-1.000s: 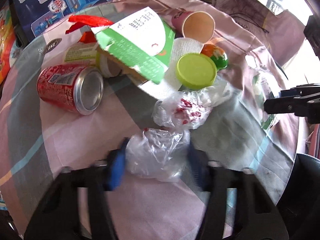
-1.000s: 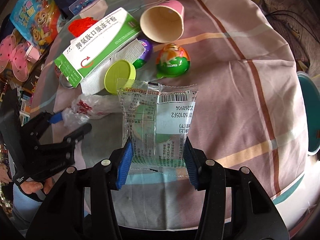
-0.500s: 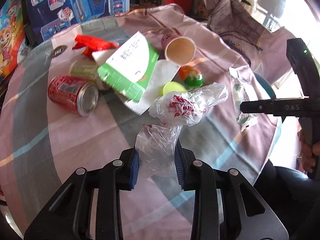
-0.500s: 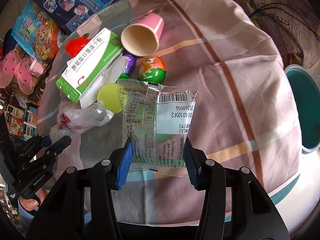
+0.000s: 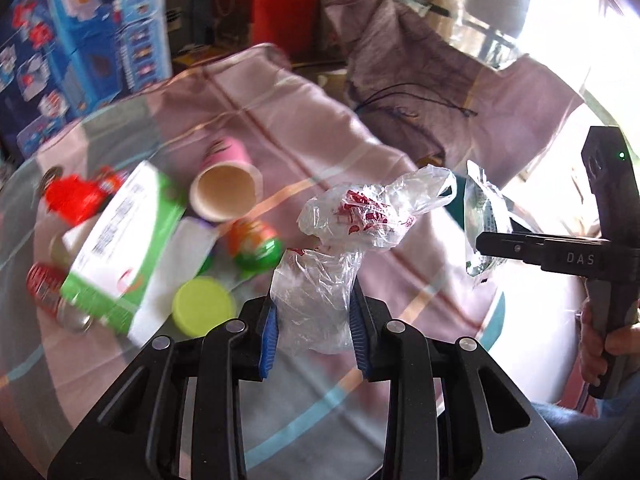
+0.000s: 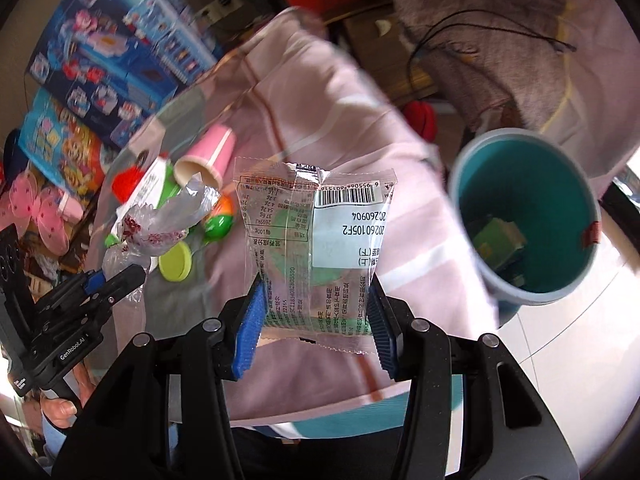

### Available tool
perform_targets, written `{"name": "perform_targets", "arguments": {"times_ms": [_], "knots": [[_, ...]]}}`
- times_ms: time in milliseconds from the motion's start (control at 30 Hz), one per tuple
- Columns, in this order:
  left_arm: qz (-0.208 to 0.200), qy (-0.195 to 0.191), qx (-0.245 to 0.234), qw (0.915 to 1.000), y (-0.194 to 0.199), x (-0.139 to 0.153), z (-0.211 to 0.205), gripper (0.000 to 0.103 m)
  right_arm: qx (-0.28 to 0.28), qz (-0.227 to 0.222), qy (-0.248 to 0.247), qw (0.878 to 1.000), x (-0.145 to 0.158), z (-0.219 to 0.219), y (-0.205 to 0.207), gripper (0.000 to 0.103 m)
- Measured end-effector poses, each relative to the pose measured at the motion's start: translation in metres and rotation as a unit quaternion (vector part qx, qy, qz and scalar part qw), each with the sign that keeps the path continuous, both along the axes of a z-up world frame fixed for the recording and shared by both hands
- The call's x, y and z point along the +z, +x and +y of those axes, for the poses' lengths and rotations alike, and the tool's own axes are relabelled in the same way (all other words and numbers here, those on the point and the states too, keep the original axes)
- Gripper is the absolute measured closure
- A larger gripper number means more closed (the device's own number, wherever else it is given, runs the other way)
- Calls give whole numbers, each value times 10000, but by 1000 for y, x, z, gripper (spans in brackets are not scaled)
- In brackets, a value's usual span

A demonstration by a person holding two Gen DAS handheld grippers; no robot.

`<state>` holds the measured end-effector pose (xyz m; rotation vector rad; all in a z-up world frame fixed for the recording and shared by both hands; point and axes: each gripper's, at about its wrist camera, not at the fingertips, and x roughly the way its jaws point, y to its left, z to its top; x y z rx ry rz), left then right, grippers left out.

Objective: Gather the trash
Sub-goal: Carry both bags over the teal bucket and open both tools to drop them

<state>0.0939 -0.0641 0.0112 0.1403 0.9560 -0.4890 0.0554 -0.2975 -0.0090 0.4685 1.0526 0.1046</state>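
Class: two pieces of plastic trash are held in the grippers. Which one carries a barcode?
The flat clear wrapper in the right gripper; the crumpled bag in the left gripper shows only red print.

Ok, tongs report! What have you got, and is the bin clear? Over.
Left tongs shut on crumpled plastic bag. Right tongs shut on snack wrapper. Teal bin open beside the table, nothing blocking it.

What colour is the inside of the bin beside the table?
Teal inside, with a pale grey-blue outer wall; the bin shows best in the right wrist view.
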Motion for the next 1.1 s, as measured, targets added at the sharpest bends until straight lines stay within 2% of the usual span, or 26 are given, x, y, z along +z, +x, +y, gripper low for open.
{"name": "perform_targets", "arguments": {"times_ms": [200,433,633,833,933,1067,1100], "knots": [[40,91,-474,9988,20,2,-80,72,-765,-231,38,9968,8,-84,-11,57],[203,314,-1042,9939,41,-14,-171,71,-1412,-130,186,9897,-8,-163,-20,57],[472,503,-1398,9878,53,-41,-230,71,-1620,127,284,9863,-28,-196,-19,57],[739,653,-1621,9818,62,-68,-265,70,-1689,297,346,9846,-40,-209,-10,56],[849,699,-1725,9789,66,-78,-280,64,-1699,362,326,9842,-44,-214,-4,56],[893,718,-1826,9765,69,-88,-292,40,-1719,468,315,9835,-51,-219,2,56],[909,737,-1833,9761,69,-90,-293,37,-1719,497,309,9834,-53,-220,4,56]]}}
